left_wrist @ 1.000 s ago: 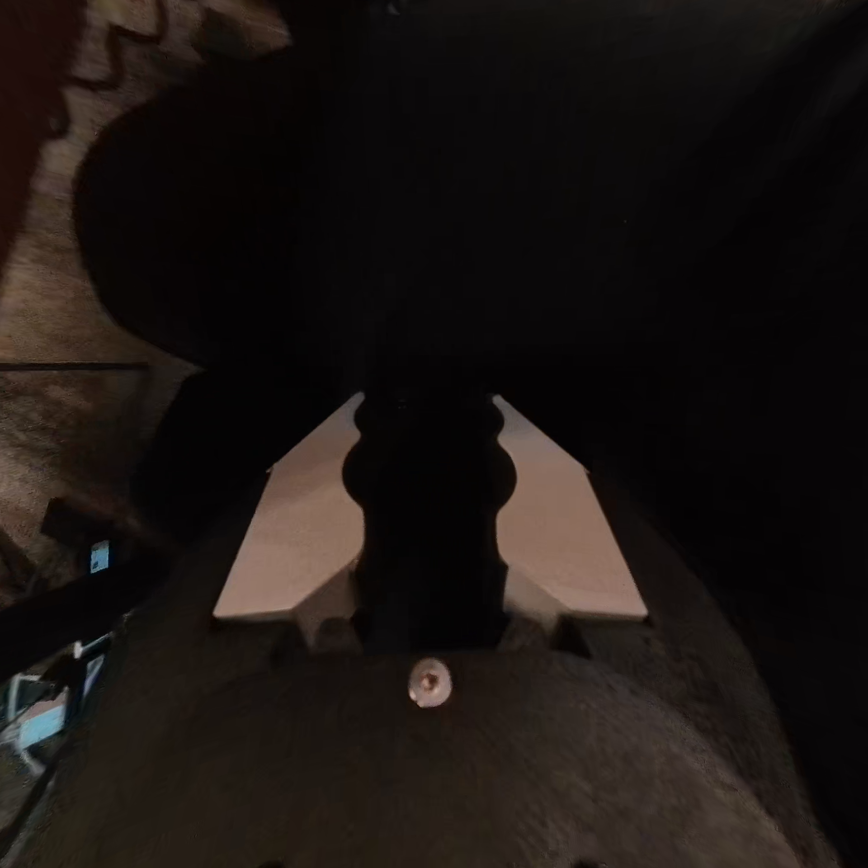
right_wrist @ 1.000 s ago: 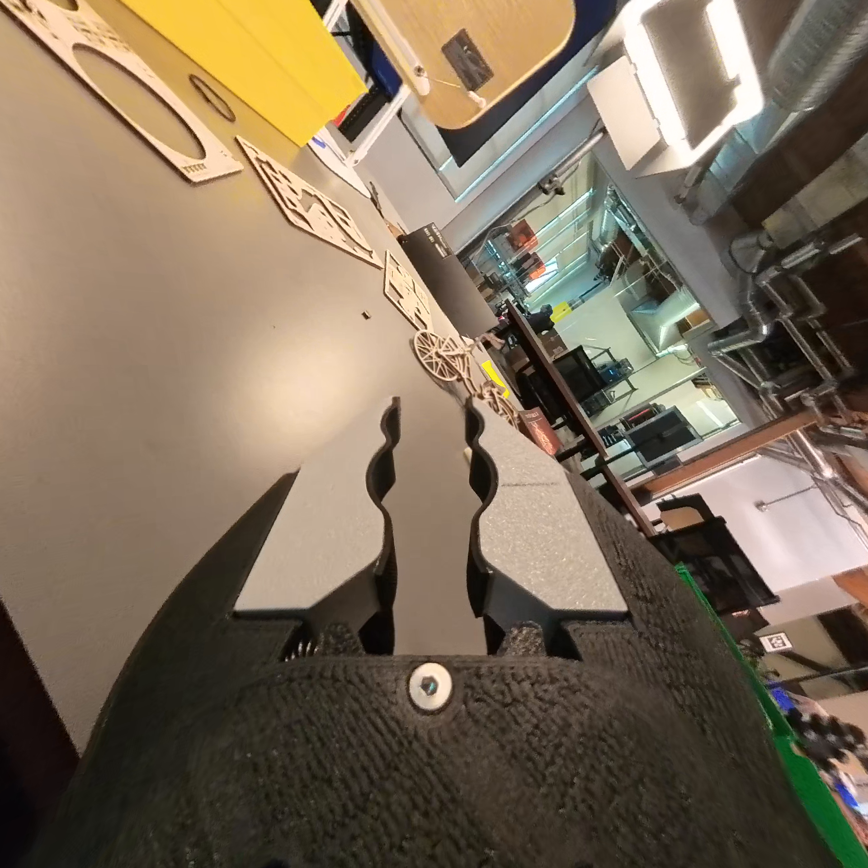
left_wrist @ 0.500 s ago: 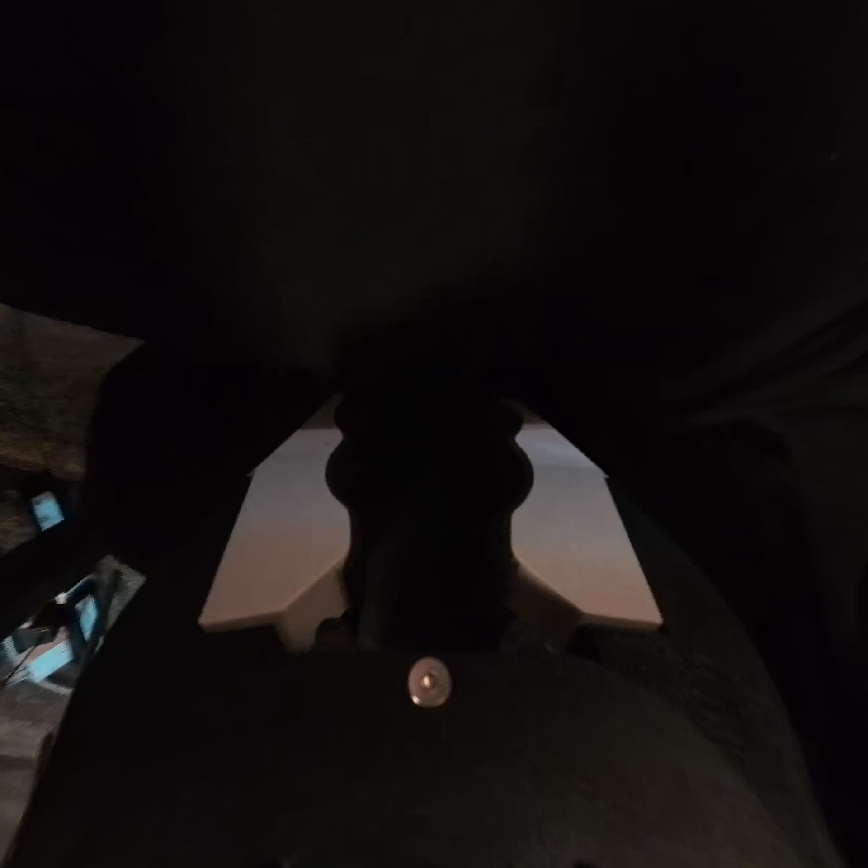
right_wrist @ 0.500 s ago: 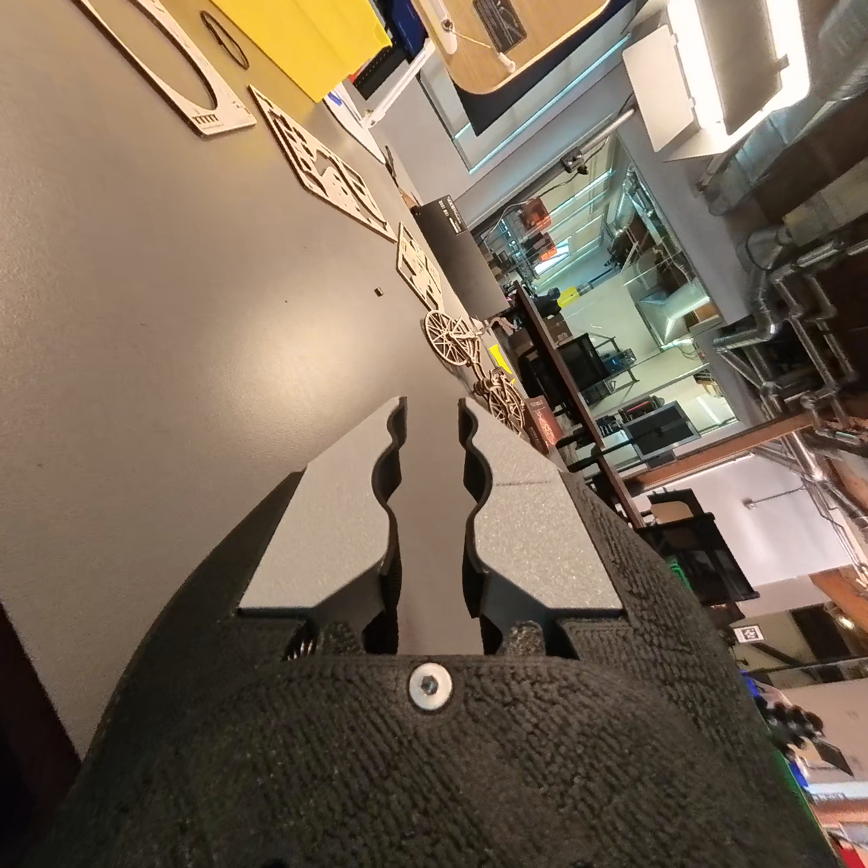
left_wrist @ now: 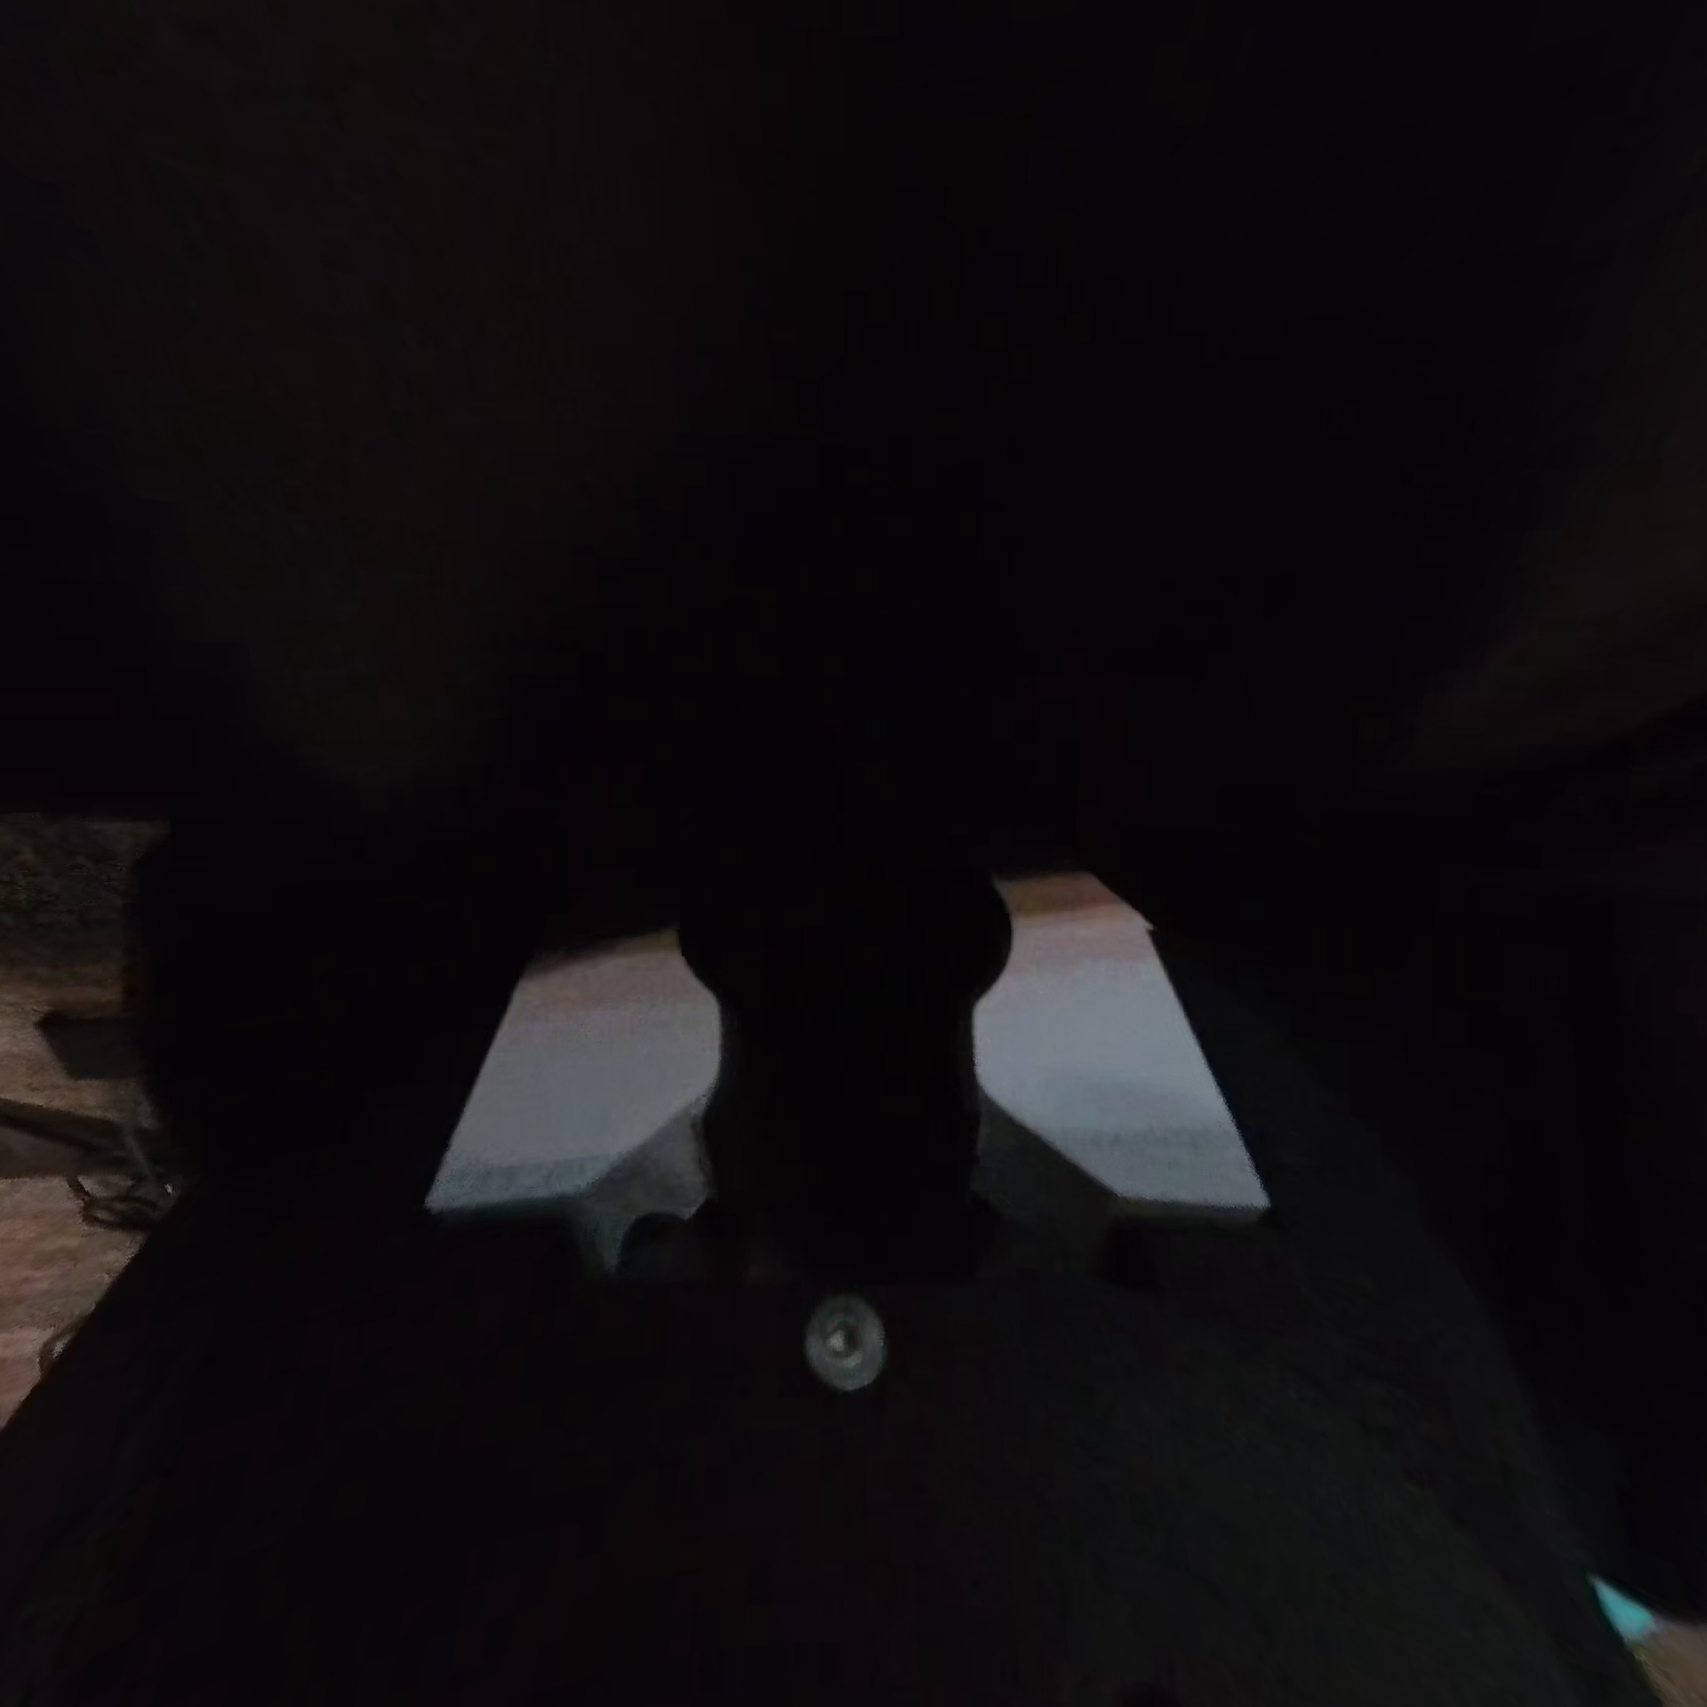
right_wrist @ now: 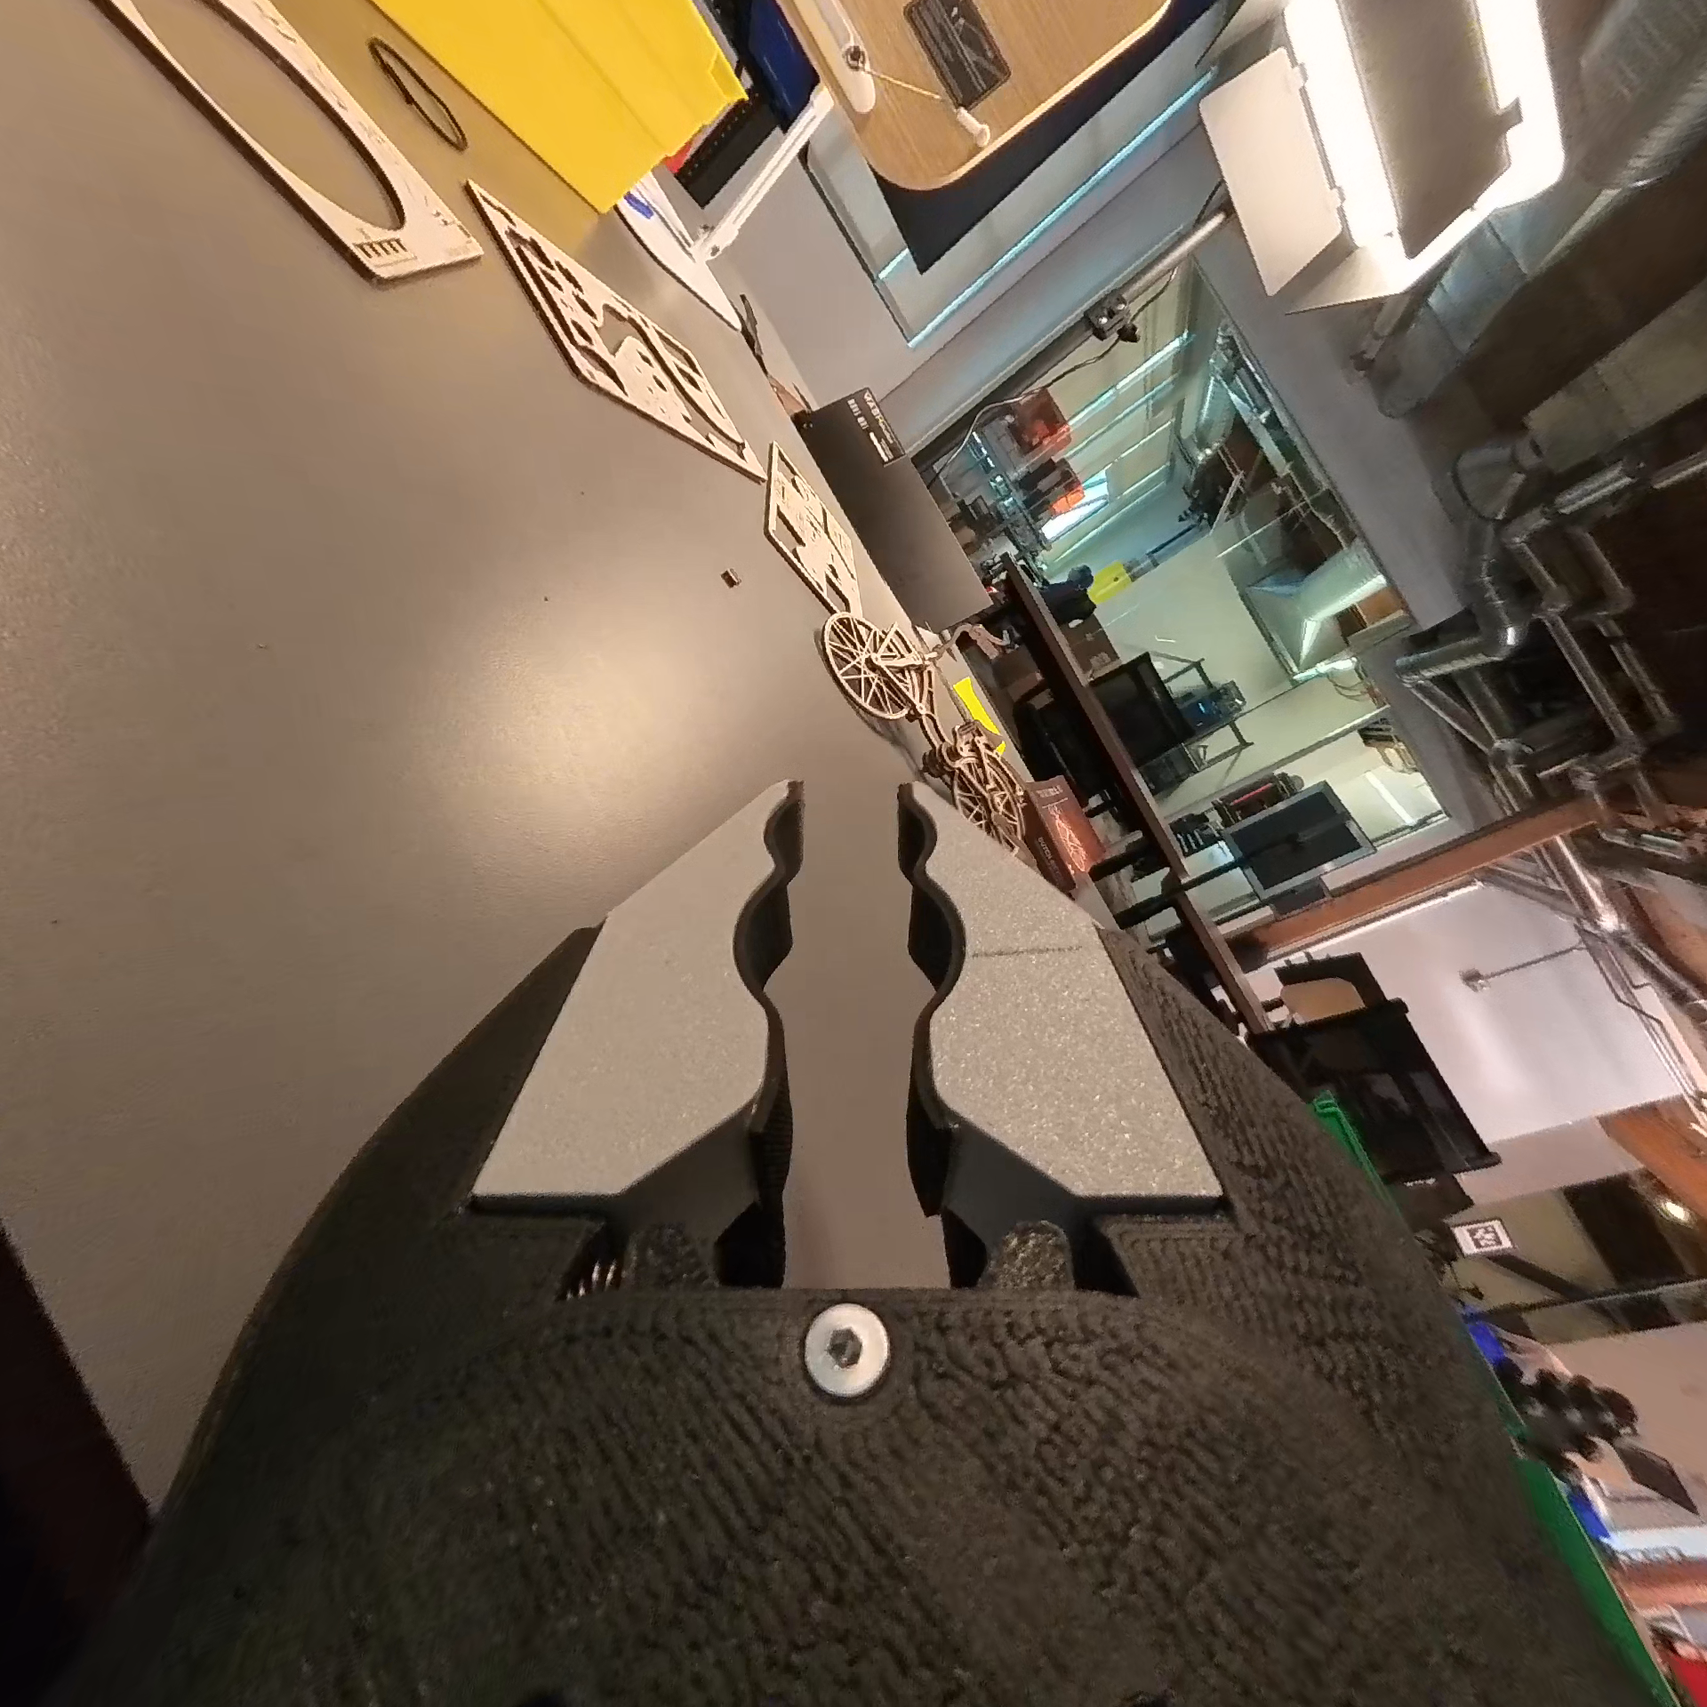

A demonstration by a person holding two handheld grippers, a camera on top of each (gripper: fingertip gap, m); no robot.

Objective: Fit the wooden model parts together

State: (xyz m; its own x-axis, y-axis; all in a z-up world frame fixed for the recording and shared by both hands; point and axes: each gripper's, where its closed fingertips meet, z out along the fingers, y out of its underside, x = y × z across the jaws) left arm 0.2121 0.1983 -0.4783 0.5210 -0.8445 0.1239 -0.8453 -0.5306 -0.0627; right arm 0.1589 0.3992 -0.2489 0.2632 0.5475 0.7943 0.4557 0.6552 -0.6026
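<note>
In the right wrist view, a wooden bicycle model (right_wrist: 882,670) lies on the grey table (right_wrist: 323,600), with its second wheel (right_wrist: 986,790) just past my fingertips. Flat wooden part sheets lie farther back: one with a large round cut-out (right_wrist: 406,231), a fretted one (right_wrist: 628,342) and a small one (right_wrist: 813,536). My right gripper (right_wrist: 848,796) is tilted low over the table, open with a narrow gap and empty. The left wrist view is almost black. My left gripper (left_wrist: 845,896) shows only as two pale fingers (left_wrist: 591,1081) with a dark gap between them, open, its tips in shadow.
A yellow box (right_wrist: 573,83) stands at the table's far left edge. A small dark scrap (right_wrist: 732,578) lies on the table. A black panel (right_wrist: 887,499) stands behind the sheets. In the left wrist view a strip of brownish floor (left_wrist: 55,1062) shows at the left. Across from one pair of fingers to the other is roughly 30 cm.
The left wrist view has gone darker as the left gripper moved into shadow, and its fingers have spread a little. The right gripper's gap has narrowed slightly and its view has shifted over the table.
</note>
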